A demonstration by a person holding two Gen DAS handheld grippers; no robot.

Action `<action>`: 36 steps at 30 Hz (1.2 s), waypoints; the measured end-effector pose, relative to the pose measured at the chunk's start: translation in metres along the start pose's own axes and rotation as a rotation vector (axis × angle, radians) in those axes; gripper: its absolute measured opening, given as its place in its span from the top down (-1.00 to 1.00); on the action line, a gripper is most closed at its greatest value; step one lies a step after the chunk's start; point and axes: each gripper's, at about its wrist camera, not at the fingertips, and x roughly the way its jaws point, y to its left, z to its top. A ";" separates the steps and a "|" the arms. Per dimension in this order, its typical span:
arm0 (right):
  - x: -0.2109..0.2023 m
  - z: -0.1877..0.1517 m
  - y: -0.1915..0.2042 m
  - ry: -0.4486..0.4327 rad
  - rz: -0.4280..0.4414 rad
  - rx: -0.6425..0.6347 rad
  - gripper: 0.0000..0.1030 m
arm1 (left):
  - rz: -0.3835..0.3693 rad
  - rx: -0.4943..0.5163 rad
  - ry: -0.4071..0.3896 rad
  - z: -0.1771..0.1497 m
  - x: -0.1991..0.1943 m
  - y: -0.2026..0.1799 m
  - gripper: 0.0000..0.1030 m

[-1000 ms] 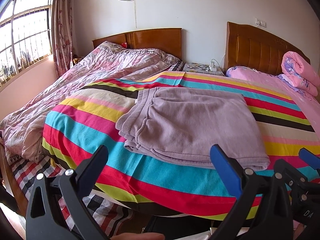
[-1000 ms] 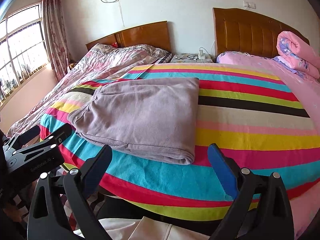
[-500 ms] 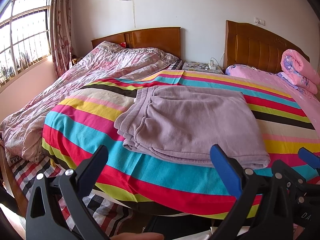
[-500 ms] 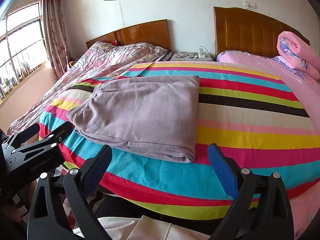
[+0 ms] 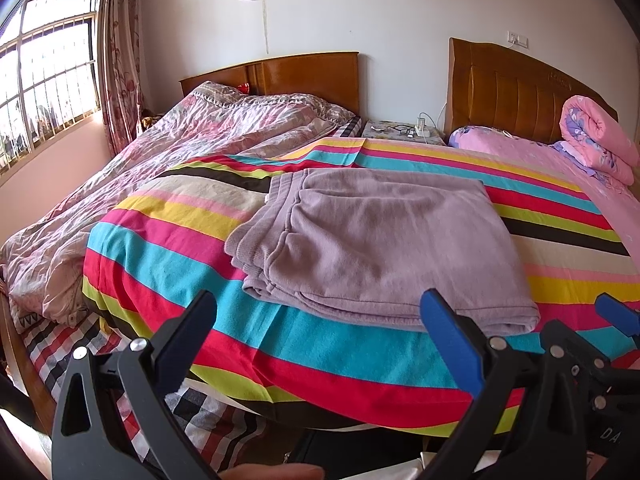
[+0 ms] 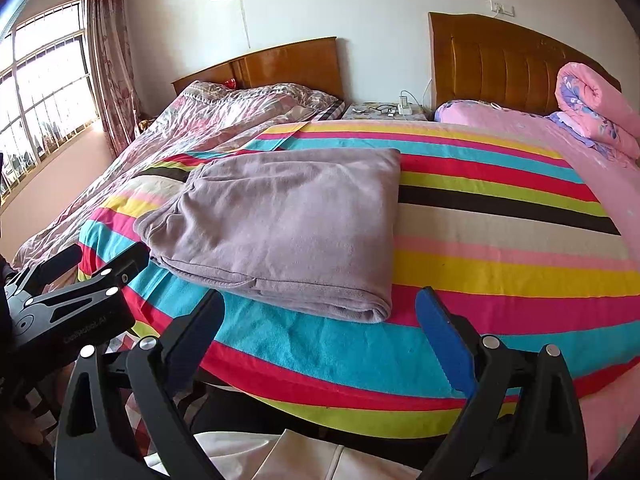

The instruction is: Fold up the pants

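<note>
Pants (image 5: 380, 248) folded flat on striped blanket (image 5: 168, 240)

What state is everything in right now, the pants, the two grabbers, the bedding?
Pants: folded flat on the striped blanket.
Left hand-held gripper: open, holding nothing.
Right hand-held gripper: open, holding nothing.
Pink quilt: rolled up.
Curtain: drawn aside.
</note>
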 end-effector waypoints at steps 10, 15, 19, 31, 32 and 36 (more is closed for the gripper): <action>0.000 0.000 0.000 0.000 -0.001 0.002 -0.80 | -0.001 0.003 -0.002 0.000 0.000 0.000 -0.97; 0.000 0.000 -0.001 -0.001 0.000 0.001 -0.80 | 0.000 0.005 -0.004 0.001 0.000 -0.001 -0.97; 0.000 0.000 -0.001 -0.001 0.000 0.001 -0.80 | 0.000 0.006 -0.006 0.002 0.001 -0.001 -0.97; 0.002 -0.002 -0.002 0.001 0.001 0.003 -0.80 | 0.016 0.020 -0.020 0.001 0.001 -0.004 -0.97; 0.002 -0.002 -0.001 0.001 0.002 0.003 -0.80 | 0.010 0.019 -0.014 0.001 0.001 -0.004 -0.97; 0.002 -0.002 -0.001 0.001 0.001 0.003 -0.80 | -0.008 0.012 -0.004 0.002 0.002 -0.003 -0.97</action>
